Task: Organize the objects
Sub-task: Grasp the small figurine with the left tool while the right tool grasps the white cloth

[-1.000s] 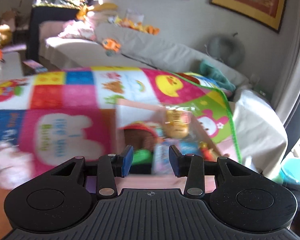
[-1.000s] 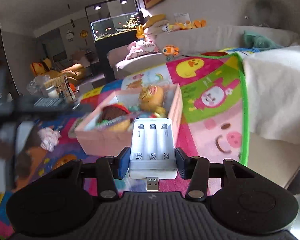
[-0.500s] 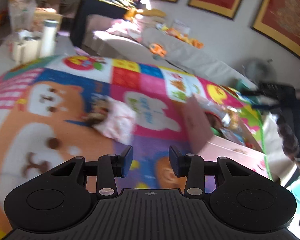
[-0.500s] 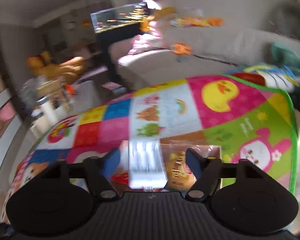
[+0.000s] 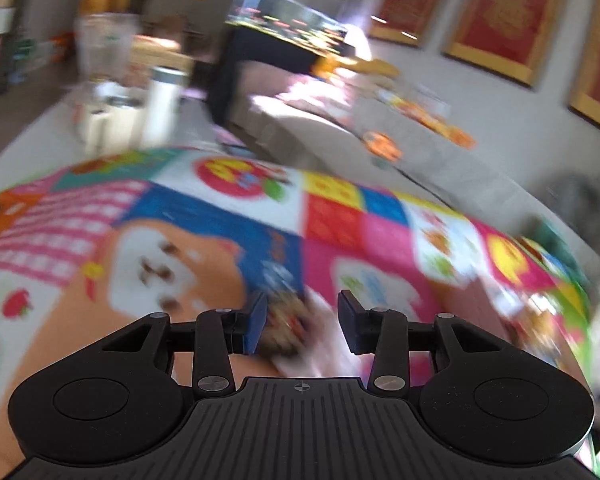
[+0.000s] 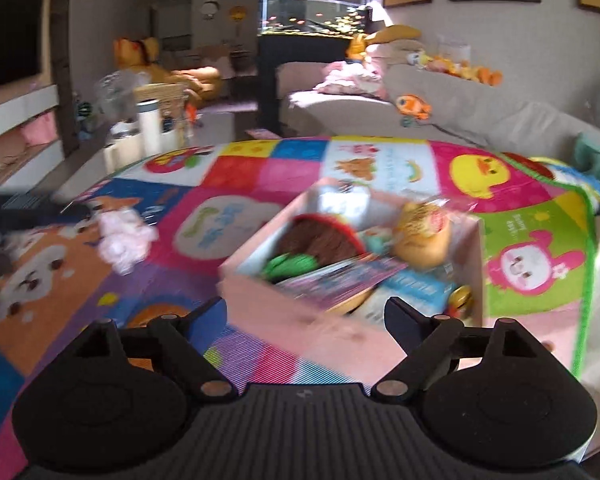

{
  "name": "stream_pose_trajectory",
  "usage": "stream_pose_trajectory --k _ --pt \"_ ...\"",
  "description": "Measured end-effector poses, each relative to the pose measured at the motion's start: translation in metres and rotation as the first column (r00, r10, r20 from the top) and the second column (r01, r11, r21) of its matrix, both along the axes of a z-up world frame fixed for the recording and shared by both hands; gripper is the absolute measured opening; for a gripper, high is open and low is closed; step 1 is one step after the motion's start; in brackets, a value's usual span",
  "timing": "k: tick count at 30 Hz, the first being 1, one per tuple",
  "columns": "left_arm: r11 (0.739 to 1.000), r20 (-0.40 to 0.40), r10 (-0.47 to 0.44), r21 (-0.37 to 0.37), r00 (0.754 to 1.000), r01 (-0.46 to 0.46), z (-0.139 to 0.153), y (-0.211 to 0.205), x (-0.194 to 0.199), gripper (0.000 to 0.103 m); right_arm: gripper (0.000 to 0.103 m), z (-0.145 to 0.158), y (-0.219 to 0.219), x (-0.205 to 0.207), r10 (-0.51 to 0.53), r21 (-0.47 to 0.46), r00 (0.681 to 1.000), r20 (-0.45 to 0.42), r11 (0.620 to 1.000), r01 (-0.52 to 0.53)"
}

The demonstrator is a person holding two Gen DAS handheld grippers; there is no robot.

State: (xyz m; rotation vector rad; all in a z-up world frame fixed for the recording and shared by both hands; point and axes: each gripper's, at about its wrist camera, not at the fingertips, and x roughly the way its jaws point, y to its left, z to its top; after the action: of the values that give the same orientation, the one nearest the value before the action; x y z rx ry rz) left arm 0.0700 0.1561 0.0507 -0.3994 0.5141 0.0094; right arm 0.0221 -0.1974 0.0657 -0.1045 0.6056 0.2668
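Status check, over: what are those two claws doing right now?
Left gripper open, closing in on the pink toy on the mat. Right gripper open, empty, above the box. Nothing in the way.

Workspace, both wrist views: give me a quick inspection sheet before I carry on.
Surface: colourful play mat, patchwork cartoon squares.
Job's things: pink box holding toys, a snack bag and booklets; pink-and-white soft item loose on the mat.
Clutter: white bottle and cups beyond the mat's far edge.
Grippers: left claw open around the soft item, contact blurred; right claw open wide, empty, before the box.
Cables: nothing seen.
Surroundings: sofa with plush toys, fish tank.
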Motion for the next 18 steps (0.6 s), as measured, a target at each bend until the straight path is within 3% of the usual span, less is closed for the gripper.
stream_pose_trajectory --k 3,8,11,12,14,18 --pt "0.999 -0.062 0.042 0.015 0.997 -0.041 -0.006 0.009 0.033 0.043 0.087 -0.008 0.008 -0.009 0.022 0.018 1.000 -0.012 1.000 -0.022" --pt "0.994 -0.163 -0.100 0.034 0.982 0.107 -0.029 -0.015 0.059 0.043 0.087 -0.029 0.014 -0.017 0.025 0.032 0.999 -0.035 0.999 -0.024" --pt "0.981 -0.170 -0.160 0.081 0.972 0.175 -0.035 -0.038 0.056 0.040 0.087 -0.040 0.010 -0.018 0.009 0.069 0.997 -0.071 0.998 -0.004" --pt "0.977 -0.171 -0.181 0.082 0.969 0.197 -0.037 -0.043 0.054 0.033 0.087 -0.042 0.008 -0.019 0.001 0.077 0.997 -0.081 0.997 0.005" --pt "0.967 -0.172 -0.228 0.075 0.958 0.244 -0.037 -0.054 0.044 0.032 0.087 -0.044 0.004 -0.023 -0.009 0.083 0.996 -0.091 0.996 0.017" --pt "0.924 -0.179 -0.371 0.023 0.911 0.381 -0.036 -0.074 0.011 0.032 0.087 -0.044 -0.002 -0.030 -0.022 0.072 0.996 -0.091 0.997 0.029"
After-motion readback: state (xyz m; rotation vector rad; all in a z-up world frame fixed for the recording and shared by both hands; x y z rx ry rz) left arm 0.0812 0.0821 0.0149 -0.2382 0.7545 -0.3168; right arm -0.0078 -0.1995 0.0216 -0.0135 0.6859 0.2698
